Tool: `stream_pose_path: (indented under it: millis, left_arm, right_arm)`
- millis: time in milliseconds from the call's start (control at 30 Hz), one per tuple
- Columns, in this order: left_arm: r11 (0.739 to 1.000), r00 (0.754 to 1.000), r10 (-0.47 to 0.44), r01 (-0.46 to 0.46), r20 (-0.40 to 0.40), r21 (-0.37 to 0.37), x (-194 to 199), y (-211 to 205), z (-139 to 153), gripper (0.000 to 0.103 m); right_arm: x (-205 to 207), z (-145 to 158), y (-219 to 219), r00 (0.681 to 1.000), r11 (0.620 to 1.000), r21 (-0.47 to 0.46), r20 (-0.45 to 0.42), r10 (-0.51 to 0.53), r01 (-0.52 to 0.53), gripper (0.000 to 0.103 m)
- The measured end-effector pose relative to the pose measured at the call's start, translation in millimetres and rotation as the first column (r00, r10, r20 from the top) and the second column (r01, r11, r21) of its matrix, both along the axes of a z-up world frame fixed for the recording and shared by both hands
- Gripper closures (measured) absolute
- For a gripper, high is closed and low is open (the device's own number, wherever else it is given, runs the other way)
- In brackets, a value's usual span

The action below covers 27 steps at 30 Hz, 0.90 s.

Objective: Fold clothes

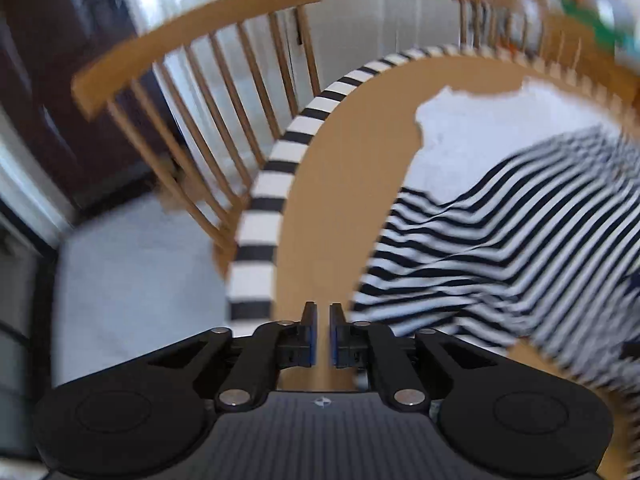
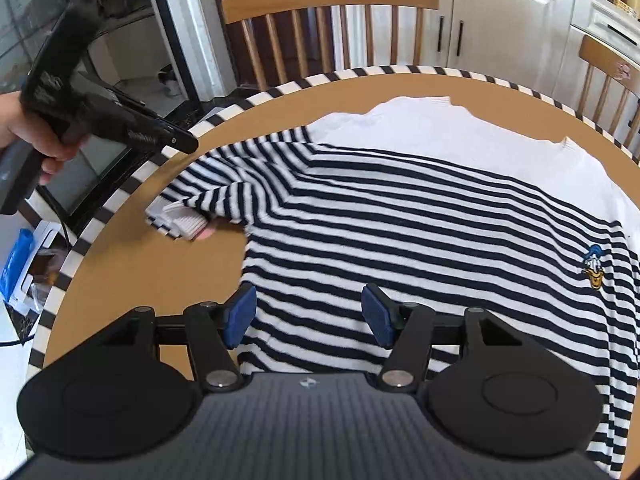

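A navy-and-white striped sweater (image 2: 420, 232) with a white upper part and a small duck patch (image 2: 593, 268) lies spread on the round wooden table (image 2: 132, 264). Its left sleeve (image 2: 216, 184) is folded in, with the white cuff (image 2: 186, 220) near the table's left side. My right gripper (image 2: 308, 314) is open, fingers straddling the sweater's near hem just above it. My left gripper (image 1: 323, 320) is shut and empty over bare table, left of the blurred sweater (image 1: 500, 240). It also shows in the right wrist view (image 2: 176, 140), held above the table's left rim.
The table has a black-and-white striped rim (image 2: 280, 88). Wooden chairs (image 2: 328, 28) stand at the far side and at the right (image 2: 612, 76). White cabinets (image 2: 500, 12) are behind. A dark screen (image 2: 92, 176) and blue packages (image 2: 16, 264) sit left, below the table.
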<state>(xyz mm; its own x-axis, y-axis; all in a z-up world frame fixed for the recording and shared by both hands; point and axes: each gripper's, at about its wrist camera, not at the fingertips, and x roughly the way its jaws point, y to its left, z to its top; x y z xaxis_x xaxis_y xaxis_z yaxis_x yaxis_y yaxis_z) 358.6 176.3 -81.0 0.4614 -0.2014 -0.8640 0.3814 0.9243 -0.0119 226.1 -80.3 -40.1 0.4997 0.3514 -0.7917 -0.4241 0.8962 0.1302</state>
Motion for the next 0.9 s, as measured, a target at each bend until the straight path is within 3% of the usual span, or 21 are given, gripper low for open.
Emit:
stream_pose_path:
  millis: [67,100,233,300,433,567,600,633,667,700,733,767,833,900]
  left_arm:
    - [0.996,0.997,-0.001,-0.006,-0.079,-0.083,-8.2,3.6,-7.6,0.09]
    - [0.996,0.998,-0.004,-0.002,-0.07,-0.089,-12.9,2.8,-10.5,0.088]
    - [0.999,1.0,-0.029,0.029,-0.003,-0.017,-21.4,-13.0,-12.4,0.089]
    - [0.992,0.994,-0.099,0.094,0.048,0.08,-29.7,-25.6,-13.6,0.096]
    - [0.923,0.957,-0.252,0.192,0.145,0.334,-41.1,-42.2,-22.6,0.098]
    - [0.837,0.94,-0.278,0.135,0.2,0.53,-28.8,-29.1,-39.4,0.102]
    - [0.832,0.944,-0.267,0.124,0.194,0.541,-24.6,-24.9,-38.7,0.101]
    - [0.857,0.955,-0.23,0.109,0.185,0.504,-21.4,-19.3,-32.1,0.099]
    - [0.903,0.968,-0.172,0.081,0.182,0.421,-20.0,-12.3,-22.1,0.093]
    - [0.949,0.979,-0.109,0.051,0.17,0.312,-19.5,-5.6,-13.3,0.085]
    - [0.978,0.989,-0.049,0.019,0.14,0.208,-19.0,-0.9,-8.9,0.077]
    - [0.992,0.996,0.001,-0.014,0.094,0.129,-18.7,2.3,-8.6,0.061]
    - [0.996,0.995,0.073,-0.075,0.063,0.037,-20.5,2.3,-10.0,0.061]
    - [0.995,0.993,0.099,-0.1,0.055,0.016,-22.4,-5.4,-9.8,0.057]
  right_arm:
    - [-6.1,4.3,5.4,0.999,0.999,0.039,0.022,0.024,-0.025,0.044]
    - [-9.6,3.8,8.5,0.999,0.998,0.053,0.03,0.04,-0.041,0.044]
    - [-8.5,-3.2,35.3,0.993,0.994,0.018,0.042,0.109,-0.11,0.044]
    - [-6.0,-2.2,38.4,0.993,0.994,-0.001,0.049,0.11,-0.11,0.044]
    - [-2.2,4.3,12.4,0.997,0.999,-0.03,0.066,0.034,-0.032,0.043]
    - [-0.8,10.3,-72.8,0.976,0.977,-0.064,0.091,-0.199,0.205,0.039]
    - [-1.0,11.3,-98.5,0.958,0.956,-0.094,0.111,-0.266,0.277,0.039]
    - [-0.7,12.6,-123.7,0.935,0.93,-0.13,0.132,-0.328,0.345,0.039]
    - [-0.7,14.5,-148.6,0.91,0.901,-0.154,0.16,-0.382,0.406,0.039]
    - [-0.9,16.3,-173.9,0.879,0.87,-0.16,0.196,-0.434,0.465,0.039]
    - [0.7,17.3,-198.4,0.848,0.839,-0.159,0.22,-0.483,0.52,0.038]
    - [5.0,16.3,-220.7,0.821,0.812,-0.156,0.222,-0.525,0.562,0.038]
    - [18.6,9.4,-260.5,0.785,0.775,-0.144,0.198,-0.587,0.616,0.038]
    - [35.8,-3.6,-289.2,0.776,0.757,-0.173,0.175,-0.606,0.63,0.038]
